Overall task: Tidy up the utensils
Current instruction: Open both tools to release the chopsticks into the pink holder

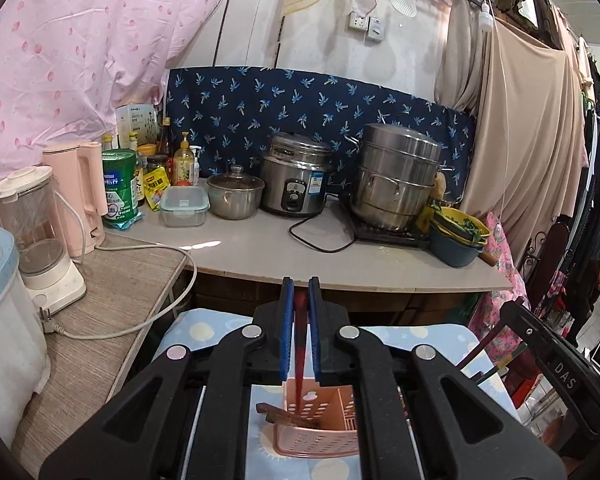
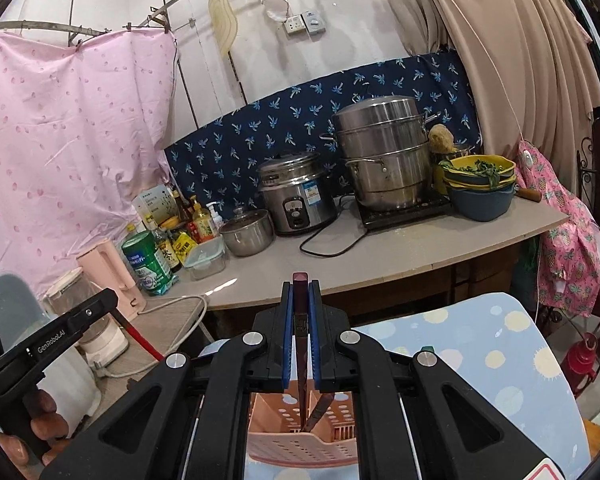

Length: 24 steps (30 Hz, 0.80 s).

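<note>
Gripping slim chopsticks — red [image 1: 300,344], maroon [image 2: 301,332].

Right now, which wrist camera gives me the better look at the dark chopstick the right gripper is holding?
The right wrist view: the dark chopstick runs full length between the right gripper fingers, tip down in the pink holder. The left wrist view shows only the right gripper's body at its edge, not that chopstick.

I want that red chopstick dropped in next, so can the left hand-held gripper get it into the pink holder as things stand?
Probably yes: the left hand-held gripper holds the red chopstick pointing down over the pink holder, whose open top looks unblocked.
</note>
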{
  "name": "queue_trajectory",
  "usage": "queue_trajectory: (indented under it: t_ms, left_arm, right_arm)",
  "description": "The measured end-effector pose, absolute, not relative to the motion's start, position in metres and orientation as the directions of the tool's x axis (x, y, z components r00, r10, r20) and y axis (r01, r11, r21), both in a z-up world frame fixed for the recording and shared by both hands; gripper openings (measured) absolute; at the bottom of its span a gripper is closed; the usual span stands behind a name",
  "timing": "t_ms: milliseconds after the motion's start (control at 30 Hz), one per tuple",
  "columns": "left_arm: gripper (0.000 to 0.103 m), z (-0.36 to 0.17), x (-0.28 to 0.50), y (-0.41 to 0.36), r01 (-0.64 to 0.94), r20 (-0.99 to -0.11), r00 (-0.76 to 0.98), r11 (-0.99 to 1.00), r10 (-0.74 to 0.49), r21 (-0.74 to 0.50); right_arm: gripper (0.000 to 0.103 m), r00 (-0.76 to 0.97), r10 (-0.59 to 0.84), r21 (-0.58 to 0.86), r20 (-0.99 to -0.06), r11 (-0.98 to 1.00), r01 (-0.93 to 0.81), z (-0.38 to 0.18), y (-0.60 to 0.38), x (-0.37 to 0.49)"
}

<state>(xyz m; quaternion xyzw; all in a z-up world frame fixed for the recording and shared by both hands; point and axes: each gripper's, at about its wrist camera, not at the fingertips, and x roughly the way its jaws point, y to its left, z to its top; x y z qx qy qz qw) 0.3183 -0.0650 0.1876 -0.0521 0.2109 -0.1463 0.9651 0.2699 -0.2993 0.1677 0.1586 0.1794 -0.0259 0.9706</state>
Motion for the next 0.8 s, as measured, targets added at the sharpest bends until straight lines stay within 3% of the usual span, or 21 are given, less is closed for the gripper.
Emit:
queue_trajectory:
  t_ms: [333,800]
  left_arm:
    - [0.009,0.184,0.310,-0.062,0.266,-0.402,0.863,0.952,-0.306,-0.152]
    - [0.021,0.181,0.258,-0.036,0.257,-0.408,0.865,0.957,-0.290,-0.137]
  right_arm:
    - [0.007,0.939,-0.002,0.292,-0.343,0.950,0.108,0.172,-0.300,0.254]
    - [0.010,0.935,0.023,0.263,-0.353,0.962,0.075,0.166,-0.285,0.183]
